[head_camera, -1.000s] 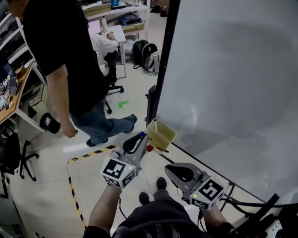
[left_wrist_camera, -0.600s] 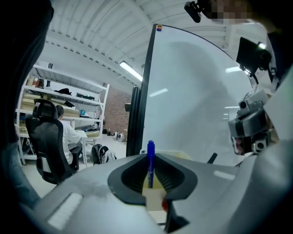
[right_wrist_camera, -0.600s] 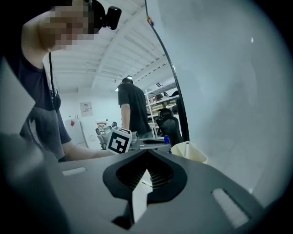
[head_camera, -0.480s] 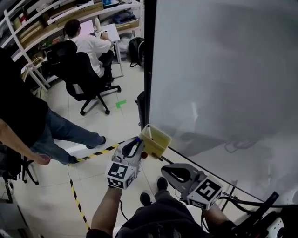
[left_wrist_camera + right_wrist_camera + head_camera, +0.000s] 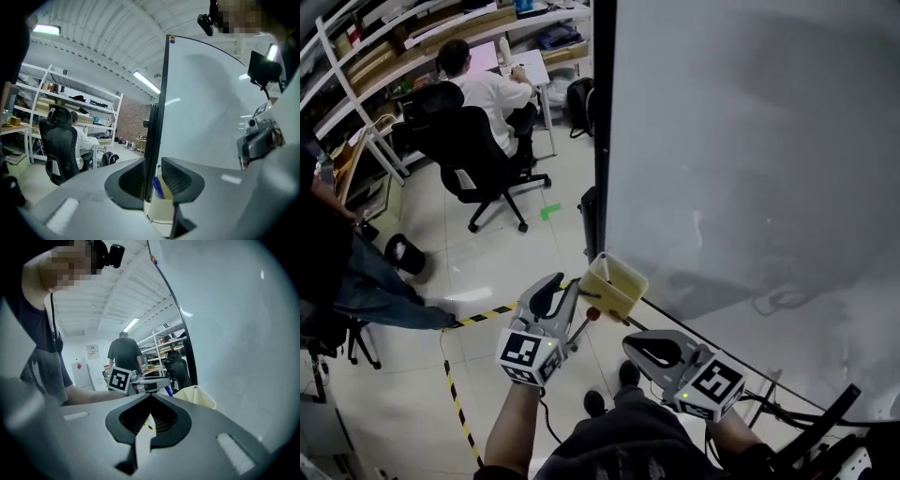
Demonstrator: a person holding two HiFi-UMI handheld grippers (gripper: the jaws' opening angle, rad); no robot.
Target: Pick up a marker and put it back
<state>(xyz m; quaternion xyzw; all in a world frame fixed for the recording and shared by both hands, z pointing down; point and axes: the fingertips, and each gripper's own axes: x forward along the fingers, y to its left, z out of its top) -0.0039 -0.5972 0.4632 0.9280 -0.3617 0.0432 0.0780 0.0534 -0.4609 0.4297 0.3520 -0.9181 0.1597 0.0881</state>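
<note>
A: What do we see at the jaws of the left gripper (image 5: 153,168)?

B: We see them parted by a narrow slot and pinching nothing. Their inner faces are dark and ribbed. Through the slot, past the tips, we see the blue marker (image 5: 158,187). It is slim, its long axis stands steeply, its top leans left, and its lower end sits down inside the yellow bin (image 5: 161,213).

A: And the right gripper (image 5: 150,397)?

B: Its jaws are pressed together at the tips and hold nothing. Only a thin slit lower down lets the pale floor show through. From that side we see the marker's blue end (image 5: 168,391) poking up just beside the bin's near rim (image 5: 199,397), close to the left gripper's tips.

A: How does it look from the head view?

B: The left gripper (image 5: 567,292) points at the bin (image 5: 623,286), a translucent, smooth-walled plastic tub. The tub hangs at the lower corner of the whiteboard (image 5: 750,141), by its black frame (image 5: 600,141). We cannot make out the marker itself there. The right gripper (image 5: 633,347) hangs lower, apart from the bin. A red-tipped stick (image 5: 593,314) lies just under the tub, and we cannot tell what it is. Below all this are a tiled floor (image 5: 487,262) and a strip of hazard tape (image 5: 487,314).
</note>
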